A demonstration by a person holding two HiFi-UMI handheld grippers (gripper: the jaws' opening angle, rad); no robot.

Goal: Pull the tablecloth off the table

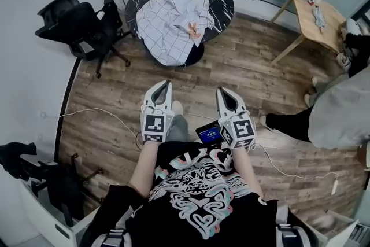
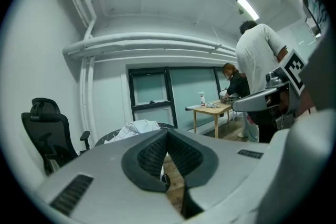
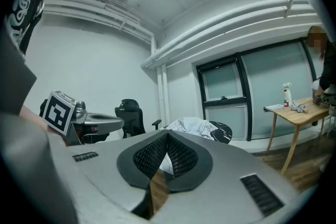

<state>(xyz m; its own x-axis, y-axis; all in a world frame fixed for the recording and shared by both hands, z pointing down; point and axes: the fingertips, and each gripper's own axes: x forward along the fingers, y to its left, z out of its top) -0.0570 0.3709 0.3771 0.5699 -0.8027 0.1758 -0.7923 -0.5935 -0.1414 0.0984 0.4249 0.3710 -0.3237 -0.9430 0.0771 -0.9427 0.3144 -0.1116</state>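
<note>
Wood floor (image 1: pixel 243 75) — round table (image 1: pixel 222 3) ahead | office chair (image 1: pixel 75 23) (left) | tablecloth (image 1: pixel 173 20) crumpled

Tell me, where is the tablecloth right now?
In the head view, the checked tablecloth lies crumpled on the round black table, top centre, right of the black office chair.

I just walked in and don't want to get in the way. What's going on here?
A person stands on the wood floor holding a gripper in each hand. The left gripper and the right gripper are both shut and empty, held close to the body. Ahead of them, a crumpled white checked tablecloth lies on the round black table, hanging over its near edge. Neither gripper has reached it, so the pull has not begun. Another person stands to the right.
</note>
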